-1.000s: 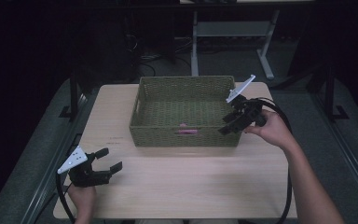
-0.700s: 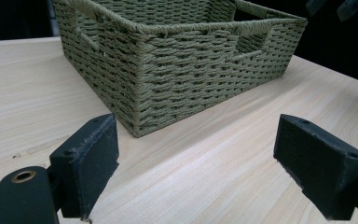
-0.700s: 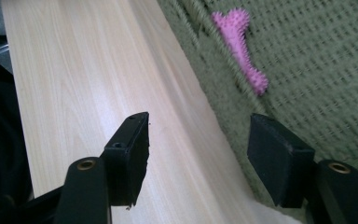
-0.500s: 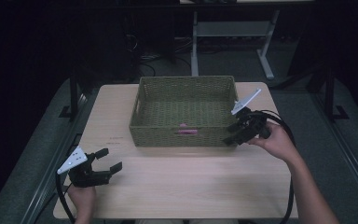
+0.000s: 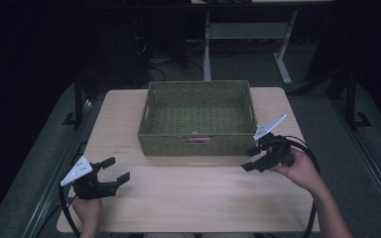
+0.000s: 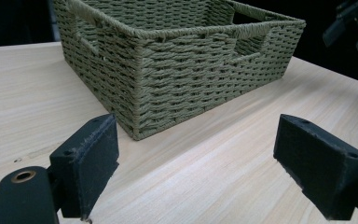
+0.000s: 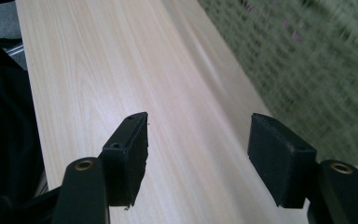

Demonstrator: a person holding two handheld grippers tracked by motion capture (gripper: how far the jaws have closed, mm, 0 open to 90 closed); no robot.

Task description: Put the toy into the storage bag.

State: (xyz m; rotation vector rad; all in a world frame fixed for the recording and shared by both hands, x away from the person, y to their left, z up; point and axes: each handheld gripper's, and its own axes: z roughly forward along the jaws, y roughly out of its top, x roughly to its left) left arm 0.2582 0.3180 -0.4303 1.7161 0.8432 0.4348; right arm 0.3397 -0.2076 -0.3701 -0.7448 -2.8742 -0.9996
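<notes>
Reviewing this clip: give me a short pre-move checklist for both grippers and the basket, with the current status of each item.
1. Left gripper empty, jaws apart: ok.
2. Right gripper empty, jaws apart over bare wood: ok.
3. Wicker basket upright, sitting flat on the table: ok.
4. Right gripper out of the basket, beside its near right corner: ok.
5. Pink item lying on the basket floor near the front wall: ok; what it is, cannot tell.
6. Right gripper view sharp enough to judge the gap to the basket wall: not ok, blurred.
</notes>
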